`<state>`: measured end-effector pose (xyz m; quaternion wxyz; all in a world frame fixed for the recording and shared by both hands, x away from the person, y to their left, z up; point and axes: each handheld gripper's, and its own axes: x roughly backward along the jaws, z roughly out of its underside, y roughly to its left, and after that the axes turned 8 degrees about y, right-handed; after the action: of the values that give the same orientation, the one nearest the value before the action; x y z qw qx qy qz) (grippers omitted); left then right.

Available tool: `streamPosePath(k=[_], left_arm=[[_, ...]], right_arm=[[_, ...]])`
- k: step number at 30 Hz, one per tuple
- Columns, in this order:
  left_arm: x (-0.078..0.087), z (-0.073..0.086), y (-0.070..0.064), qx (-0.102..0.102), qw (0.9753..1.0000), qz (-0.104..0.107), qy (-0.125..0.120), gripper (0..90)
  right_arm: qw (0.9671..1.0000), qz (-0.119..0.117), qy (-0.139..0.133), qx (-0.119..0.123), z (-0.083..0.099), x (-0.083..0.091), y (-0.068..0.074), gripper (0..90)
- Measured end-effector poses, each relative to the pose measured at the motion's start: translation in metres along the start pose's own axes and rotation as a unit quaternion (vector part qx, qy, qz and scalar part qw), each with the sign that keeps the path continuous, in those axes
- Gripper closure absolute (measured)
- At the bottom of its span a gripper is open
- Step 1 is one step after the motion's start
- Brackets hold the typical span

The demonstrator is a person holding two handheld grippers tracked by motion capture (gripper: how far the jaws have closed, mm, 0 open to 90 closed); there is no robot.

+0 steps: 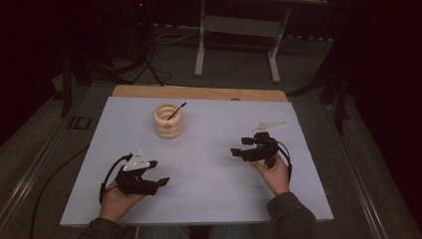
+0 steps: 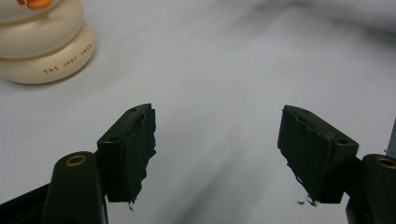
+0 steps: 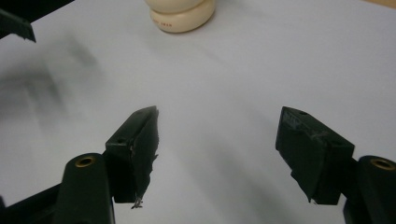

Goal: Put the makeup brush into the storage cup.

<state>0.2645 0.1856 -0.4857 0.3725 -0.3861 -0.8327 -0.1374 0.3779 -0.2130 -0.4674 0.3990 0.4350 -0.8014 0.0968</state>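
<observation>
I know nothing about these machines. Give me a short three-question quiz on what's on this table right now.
1. True or false: the left tool is gripping the cream holder.
2. What pokes out of the holder's top?
A. a thin dark stick
B. a spoon
C. a flower
3. Fill in: the right tool's jaws stand ____.

Key:
1. False; its jaws are apart over the bare white table cover, with nothing between them.
2. A.
3. Open.
</observation>
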Motion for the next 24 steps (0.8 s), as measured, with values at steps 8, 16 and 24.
streamPosePath(k=[8,16,24], left_arm=[[0.002,0.002,0.001,0.006,1.0000,-0.001,-0.004,27.9],[0.003,0.002,0.001,0.007,1.0000,-0.002,-0.005,27.6],[0.005,0.003,0.001,0.009,0.9999,-0.002,-0.006,27.5]], right_arm=[[1.0000,0.001,0.001,-0.006,0.016,0.007,-0.001,28.7],[1.0000,0.004,-0.002,-0.009,0.029,0.014,0.000,27.3],[0.9999,0.008,0.002,-0.011,0.040,0.017,0.002,24.0]])
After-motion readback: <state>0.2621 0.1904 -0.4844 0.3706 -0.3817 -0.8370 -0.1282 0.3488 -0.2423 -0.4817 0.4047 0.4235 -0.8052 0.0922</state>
